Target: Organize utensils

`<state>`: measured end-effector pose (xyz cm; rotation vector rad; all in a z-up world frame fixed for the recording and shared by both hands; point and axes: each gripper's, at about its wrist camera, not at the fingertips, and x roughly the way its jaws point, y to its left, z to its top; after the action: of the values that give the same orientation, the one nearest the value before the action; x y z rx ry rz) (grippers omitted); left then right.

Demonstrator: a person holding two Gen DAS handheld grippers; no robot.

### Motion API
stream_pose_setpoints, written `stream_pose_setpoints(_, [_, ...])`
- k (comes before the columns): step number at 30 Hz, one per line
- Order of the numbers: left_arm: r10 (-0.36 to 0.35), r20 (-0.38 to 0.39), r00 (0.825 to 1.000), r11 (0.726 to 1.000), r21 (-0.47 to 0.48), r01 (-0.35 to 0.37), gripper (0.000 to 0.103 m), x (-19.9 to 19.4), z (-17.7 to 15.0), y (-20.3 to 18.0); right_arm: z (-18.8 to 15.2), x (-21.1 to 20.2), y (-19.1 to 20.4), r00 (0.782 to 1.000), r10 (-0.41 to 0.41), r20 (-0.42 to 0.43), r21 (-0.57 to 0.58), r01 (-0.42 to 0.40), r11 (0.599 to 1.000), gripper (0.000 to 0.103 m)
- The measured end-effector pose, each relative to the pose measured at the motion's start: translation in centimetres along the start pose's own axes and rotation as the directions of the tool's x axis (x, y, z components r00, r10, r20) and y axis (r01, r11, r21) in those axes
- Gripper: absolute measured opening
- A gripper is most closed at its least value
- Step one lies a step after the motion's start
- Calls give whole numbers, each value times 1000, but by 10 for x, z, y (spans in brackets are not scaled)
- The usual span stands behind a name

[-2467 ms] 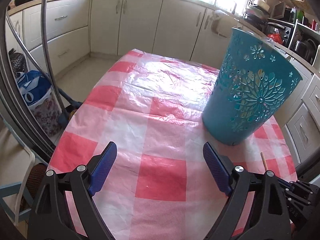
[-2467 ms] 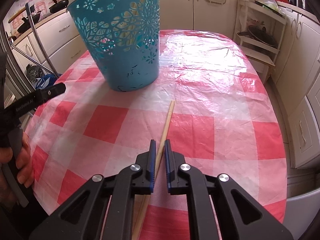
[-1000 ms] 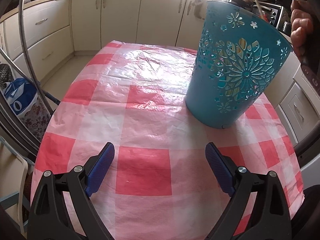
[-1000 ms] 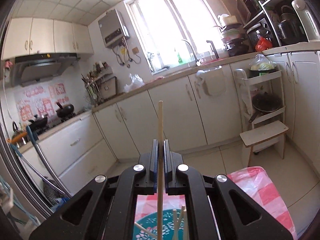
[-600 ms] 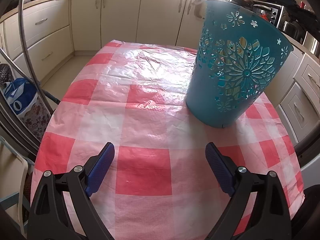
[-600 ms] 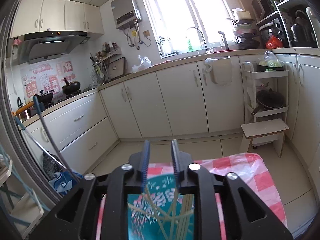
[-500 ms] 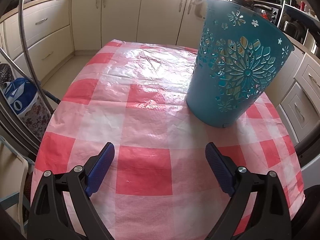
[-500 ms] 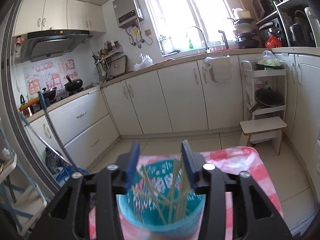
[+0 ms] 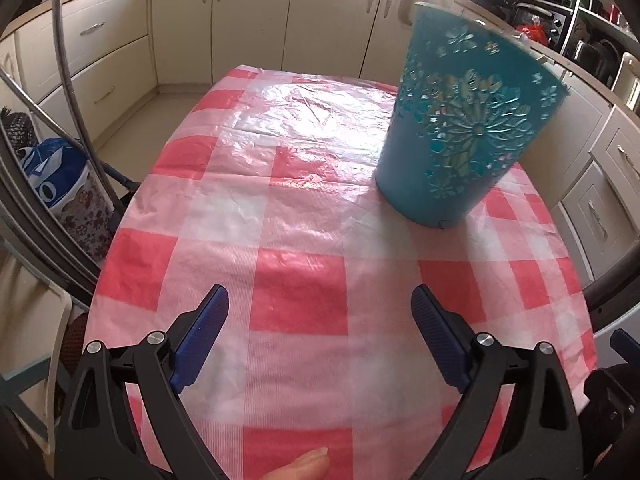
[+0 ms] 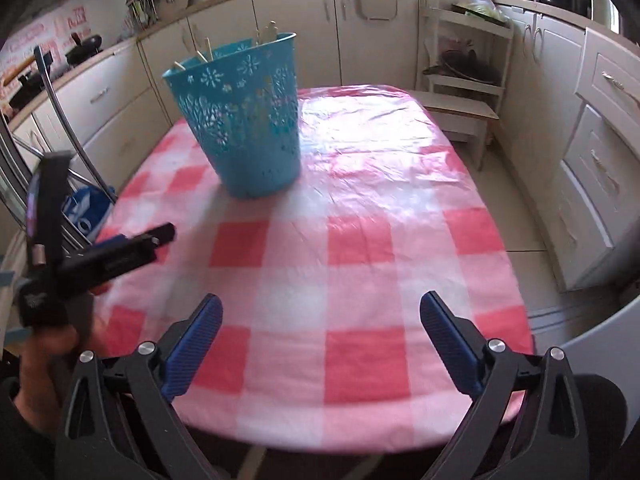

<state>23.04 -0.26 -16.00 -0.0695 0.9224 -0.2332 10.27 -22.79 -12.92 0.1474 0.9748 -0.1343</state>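
While the teal basket [image 10: 244,120] stands upright on the far left of the checked tablecloth [image 10: 360,240], several pale sticks [image 10: 208,50] are seen poking above its rim only in the right wrist view. The right gripper [image 10: 320,324] is opening wide, with nothing between its jaws; a second ago a stick was clamped there. The left gripper [image 9: 320,320] is held wide open and empty.

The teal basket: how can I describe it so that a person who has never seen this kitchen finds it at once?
Find the table with the red-and-white checked cloth, in the middle of the kitchen. The teal basket is the only thing standing on it, towards its far end. Its walls have cut-out flowers, and wooden sticks rise above its rim.
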Motion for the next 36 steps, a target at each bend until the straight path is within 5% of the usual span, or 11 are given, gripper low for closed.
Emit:
stream_pose_setpoints(4, [-2,35,999,1000,-17,2,95,-59,-9,-7,2,-35,-1,999,-35,40,-8,35,999,95])
stream_pose_setpoints(8, [31,117,993,999,-13,-29,95,-129,-14,-17,13,-82,3,996,15,84,24,-17,1000,95])
stream_pose_setpoints(15, [45,205,978,991,117,-70,95,-242,-34,-43,13,-176,19,972,89,216,11,-94,996,96])
stream_pose_setpoints(22, [39,173,984,999,-15,-36,95,-278,-66,-28,-23,-226,23,950,71,303,86,-101,991,96])
stream_pose_setpoints(27, [132,187,973,991,8,-136,95,-290,-89,-33,-61,-241,33,937,79,339,51,-102,993,96])
stream_pose_setpoints(36, [139,213,967,989,22,-147,95,-316,-103,-39,-76,-254,38,933,97,346,37,-117,992,96])
